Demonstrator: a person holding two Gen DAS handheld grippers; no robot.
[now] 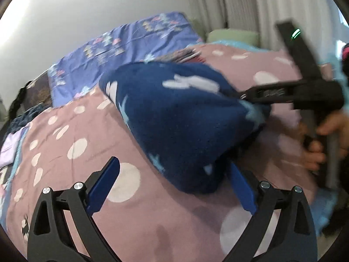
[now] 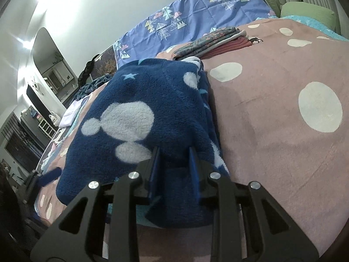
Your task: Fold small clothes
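A navy fleece garment (image 1: 174, 118) with white blobs and pale stars lies partly lifted over the pink spotted bedspread (image 1: 82, 131). My left gripper (image 1: 172, 179) is open, its blue fingers wide apart, with the garment's near corner hanging between them by the right finger. My right gripper (image 2: 174, 159) is shut on a fold of the garment (image 2: 135, 118). It also shows in the left wrist view (image 1: 248, 97), pinching the garment's far corner and holding it up.
A stack of folded clothes (image 2: 218, 39) lies at the far side of the bedspread (image 2: 283, 87). A purple quilt with tree prints (image 2: 196, 15) lies behind. A green pillow (image 2: 305, 11) lies at the back right. More loose clothes (image 2: 91, 85) lie at the left edge.
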